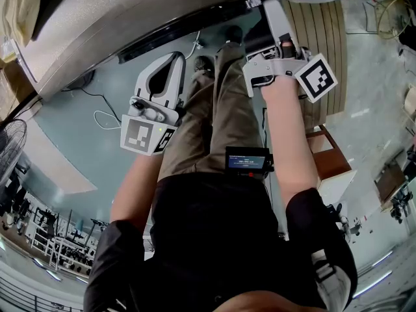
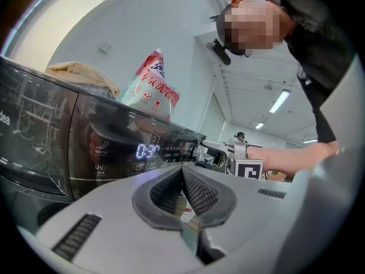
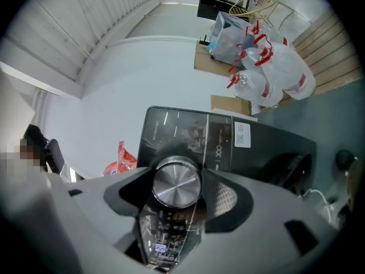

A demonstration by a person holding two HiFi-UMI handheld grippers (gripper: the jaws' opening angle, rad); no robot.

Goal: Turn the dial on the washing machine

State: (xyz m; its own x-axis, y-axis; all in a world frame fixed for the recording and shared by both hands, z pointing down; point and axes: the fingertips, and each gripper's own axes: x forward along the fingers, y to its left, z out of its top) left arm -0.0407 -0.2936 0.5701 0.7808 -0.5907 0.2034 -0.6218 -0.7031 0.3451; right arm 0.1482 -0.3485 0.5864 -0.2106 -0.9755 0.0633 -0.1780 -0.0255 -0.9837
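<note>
The round silver dial [image 3: 177, 181] sits on the dark glossy control panel [image 3: 188, 136] of the washing machine [image 1: 97, 25]. My right gripper [image 3: 177, 184] is shut on the dial, one dark pad against each side of it. In the head view the right gripper [image 1: 272, 8] reaches forward to the machine's front. My left gripper [image 2: 182, 173] is shut with nothing between its ribbed pads [image 2: 199, 190] and hangs lower at the left [image 1: 170, 64], off the machine. The lit display [image 2: 147, 150] glows on the panel.
A red-and-white detergent bag [image 2: 151, 87] and a beige cloth [image 2: 80, 76] lie on top of the machine. Plastic bags of bottles [image 3: 268, 67] and a cardboard box [image 3: 231, 104] stand beyond it. A fan [image 1: 10, 142] and a white cable [image 1: 107, 119] are on the floor at the left.
</note>
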